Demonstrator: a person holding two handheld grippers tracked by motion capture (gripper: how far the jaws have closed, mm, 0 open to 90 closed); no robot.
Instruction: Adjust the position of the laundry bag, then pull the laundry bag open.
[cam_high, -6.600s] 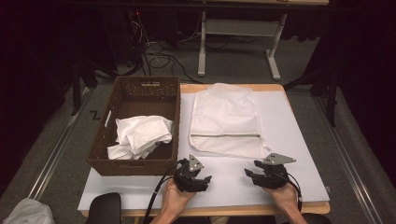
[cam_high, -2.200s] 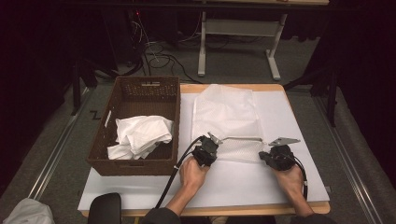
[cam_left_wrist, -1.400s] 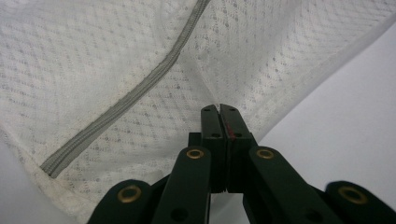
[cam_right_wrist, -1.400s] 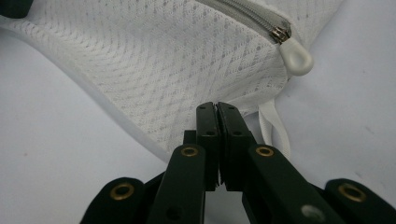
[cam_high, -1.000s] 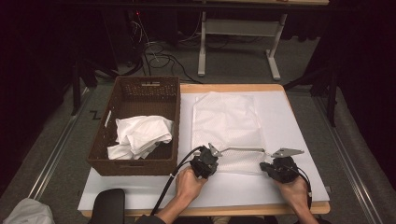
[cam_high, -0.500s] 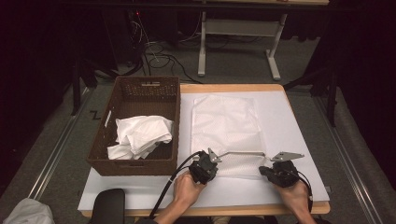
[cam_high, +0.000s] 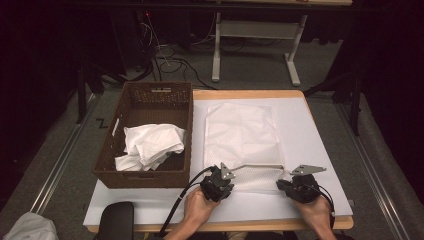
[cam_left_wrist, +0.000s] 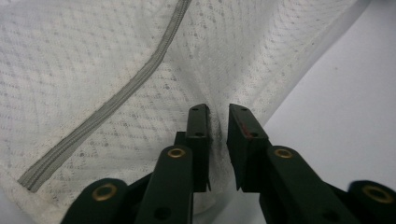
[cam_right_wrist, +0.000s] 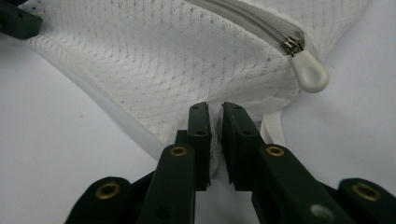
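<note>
Dark room, grey carpet floor (cam_high: 60, 150). White-legged desk (cam_high: 255, 35) at far side; cables (cam_high: 170, 55) on floor far left. Light falls on the near surface (cam_high: 320, 130).

I'm seeing my right gripper (cam_right_wrist: 215, 109) with jaws just easing apart, mesh bag (cam_right_wrist: 177, 60) edge lying between them. The zipper pull (cam_right_wrist: 309, 71) is sitting beyond, on the white table (cam_right_wrist: 60, 121).

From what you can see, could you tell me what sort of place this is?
Probably a lab or recording workspace: a white-topped table under a fixed camera, loose cables on the grey floor, and a desk frame behind.
</note>
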